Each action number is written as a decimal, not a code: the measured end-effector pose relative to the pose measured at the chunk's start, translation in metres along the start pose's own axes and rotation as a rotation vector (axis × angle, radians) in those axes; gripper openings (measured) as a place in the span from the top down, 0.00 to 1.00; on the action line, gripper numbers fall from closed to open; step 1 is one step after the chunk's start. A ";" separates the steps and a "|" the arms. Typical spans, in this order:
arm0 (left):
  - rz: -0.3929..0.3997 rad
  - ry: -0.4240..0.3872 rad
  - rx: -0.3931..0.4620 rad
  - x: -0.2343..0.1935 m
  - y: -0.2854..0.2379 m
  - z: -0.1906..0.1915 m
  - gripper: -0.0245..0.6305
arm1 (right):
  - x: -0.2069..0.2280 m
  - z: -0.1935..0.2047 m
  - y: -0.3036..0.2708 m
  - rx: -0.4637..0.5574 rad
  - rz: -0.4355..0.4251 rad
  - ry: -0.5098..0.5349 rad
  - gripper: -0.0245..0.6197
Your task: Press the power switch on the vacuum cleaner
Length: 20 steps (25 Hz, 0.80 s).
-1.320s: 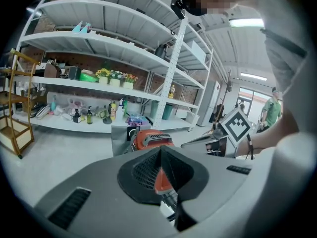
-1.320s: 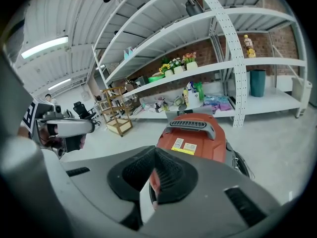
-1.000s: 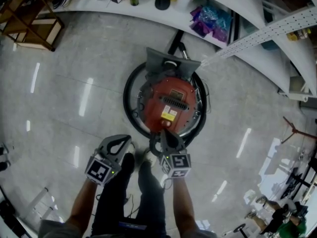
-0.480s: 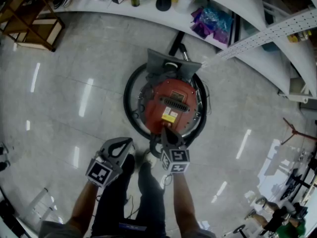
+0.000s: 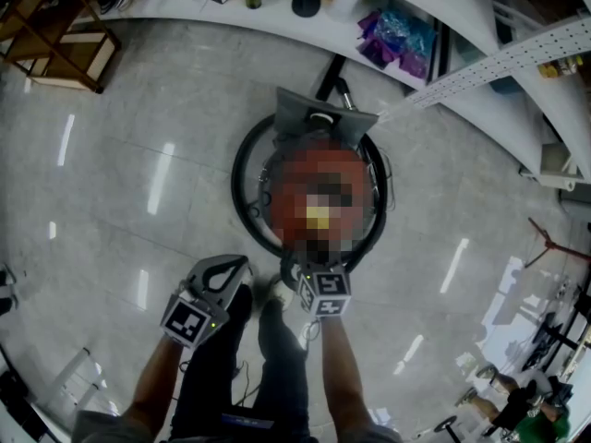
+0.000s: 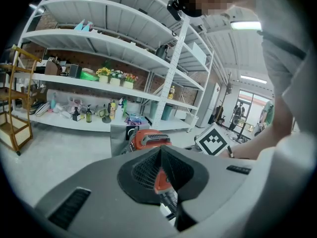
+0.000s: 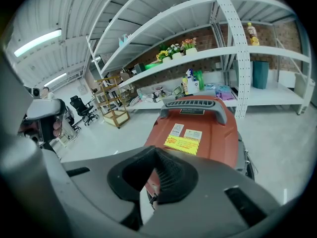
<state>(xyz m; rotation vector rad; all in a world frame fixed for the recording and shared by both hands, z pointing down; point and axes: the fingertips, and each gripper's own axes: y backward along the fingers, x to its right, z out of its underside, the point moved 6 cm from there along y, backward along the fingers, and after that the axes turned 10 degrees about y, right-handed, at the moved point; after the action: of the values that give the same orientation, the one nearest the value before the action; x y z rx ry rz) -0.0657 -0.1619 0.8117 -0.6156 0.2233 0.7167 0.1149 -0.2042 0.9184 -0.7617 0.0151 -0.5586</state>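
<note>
I have both tools drawn in near my own legs. The left tool (image 6: pixel 161 150) is narrowed right down, its ribbed pads meeting at the tips with nothing gripped between them. It hangs a little behind and to the left of the other one, clear of the machine. The right tool (image 7: pixel 157 151) is pinched together in the same way and is also empty. Its tips sit over the near end of the vacuum cleaner (image 7: pixel 203 133). I cannot tell from here whether they touch the casing, and I cannot make out the switch.

The vacuum cleaner stands on the floor (image 5: pixel 138 183) directly ahead of me. It has a red, rounded body with a yellow label (image 7: pixel 182 144) on top. Beyond the label, a grey handle (image 7: pixel 195 105) runs across the far end. In the head view a black hose (image 5: pixel 242 169) loops in a ring around the body.

Farther off, white shelves (image 7: pixel 198 53) run along the wall. They carry bottles, small potted flowers and other clutter. A wooden rack (image 7: pixel 111 105) stands on the floor beside the shelves.
</note>
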 end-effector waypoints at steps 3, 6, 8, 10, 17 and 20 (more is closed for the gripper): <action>0.000 0.012 0.004 0.000 0.001 0.000 0.95 | -0.001 -0.001 -0.003 -0.003 -0.004 0.001 0.94; 0.002 0.015 0.004 -0.001 0.001 0.000 0.95 | -0.001 -0.002 -0.005 0.000 -0.017 -0.005 0.94; 0.001 0.016 0.007 -0.001 0.001 0.000 0.95 | -0.003 -0.002 -0.008 -0.006 -0.030 -0.004 0.94; -0.001 0.015 0.013 -0.002 0.001 0.000 0.95 | -0.008 0.001 -0.012 -0.021 -0.031 0.009 0.94; -0.003 0.036 0.018 0.001 0.001 -0.001 0.95 | -0.007 -0.002 -0.008 0.017 0.013 0.015 0.94; -0.002 0.032 0.020 0.000 0.000 -0.002 0.95 | -0.007 -0.004 -0.010 0.016 -0.007 0.012 0.94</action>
<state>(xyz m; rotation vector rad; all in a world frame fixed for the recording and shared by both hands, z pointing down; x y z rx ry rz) -0.0658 -0.1625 0.8102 -0.6084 0.2593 0.7027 0.1037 -0.2090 0.9207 -0.7428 0.0187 -0.5696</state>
